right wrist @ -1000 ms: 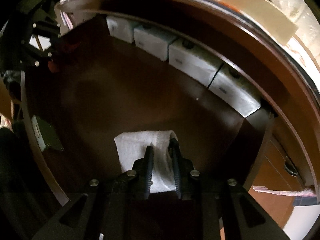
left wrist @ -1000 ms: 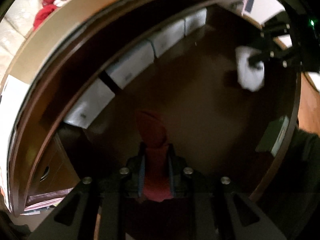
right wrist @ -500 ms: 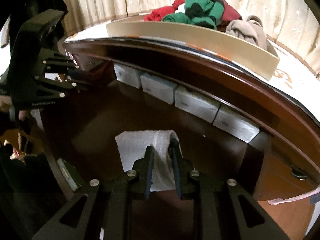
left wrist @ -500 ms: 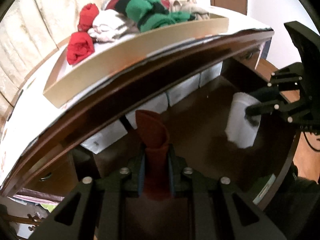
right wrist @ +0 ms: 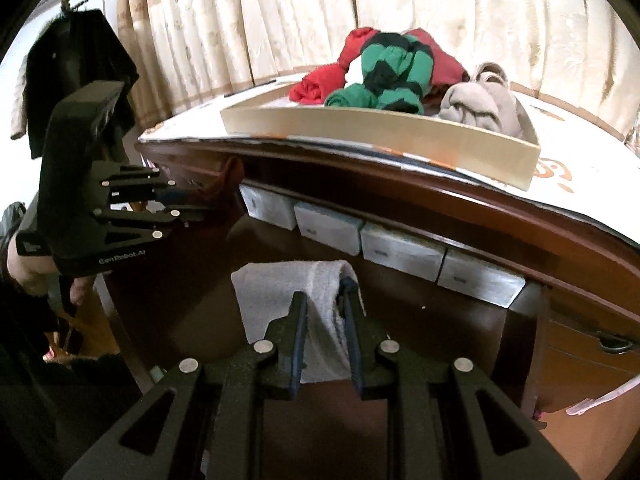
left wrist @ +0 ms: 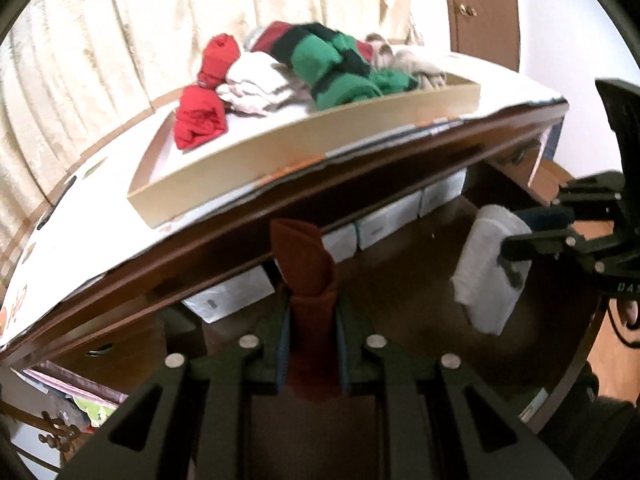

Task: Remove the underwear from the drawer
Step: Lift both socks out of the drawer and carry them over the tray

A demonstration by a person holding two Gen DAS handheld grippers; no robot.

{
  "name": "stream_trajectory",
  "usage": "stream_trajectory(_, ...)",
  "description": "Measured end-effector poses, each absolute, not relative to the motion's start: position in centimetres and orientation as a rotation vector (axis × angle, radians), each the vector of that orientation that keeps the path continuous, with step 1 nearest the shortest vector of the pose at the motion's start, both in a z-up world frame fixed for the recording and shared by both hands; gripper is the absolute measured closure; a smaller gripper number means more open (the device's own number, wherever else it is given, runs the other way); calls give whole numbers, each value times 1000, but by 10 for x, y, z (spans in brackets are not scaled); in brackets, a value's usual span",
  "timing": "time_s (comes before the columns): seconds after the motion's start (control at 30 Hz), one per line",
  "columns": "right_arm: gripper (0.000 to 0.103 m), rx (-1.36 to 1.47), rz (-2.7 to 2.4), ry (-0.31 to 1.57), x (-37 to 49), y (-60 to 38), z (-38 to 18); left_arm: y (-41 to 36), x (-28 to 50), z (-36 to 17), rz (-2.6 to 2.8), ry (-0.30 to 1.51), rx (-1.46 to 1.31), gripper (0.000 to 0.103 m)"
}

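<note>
My left claw (left wrist: 311,322) pinches a rust-red roll (left wrist: 306,264); my right claw (right wrist: 325,320) pinches a white roll (right wrist: 304,292), its apparent drawer (right wrist: 180,280) dim at left.

The scene is being viewed from two fisheye cameras, each set close behind its gripper's fingers. The open drawer (left wrist: 400,264) and the tray (left wrist: 304,148) on the desktop are being looked at from the left side by the left camera and from the right by the right one. Each gripper is being caught in the other's view.
</note>
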State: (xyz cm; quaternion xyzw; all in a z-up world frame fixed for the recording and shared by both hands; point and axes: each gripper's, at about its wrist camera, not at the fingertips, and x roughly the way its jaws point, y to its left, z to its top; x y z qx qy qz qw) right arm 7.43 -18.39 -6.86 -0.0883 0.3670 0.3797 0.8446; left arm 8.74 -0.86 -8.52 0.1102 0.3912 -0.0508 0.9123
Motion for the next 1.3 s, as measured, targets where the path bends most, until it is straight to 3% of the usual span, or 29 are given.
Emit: stream_trajectory(1.3, 82, -34, 827, 510, 62, -201, -15, 12, 65, -37, -15, 498, 55, 86)
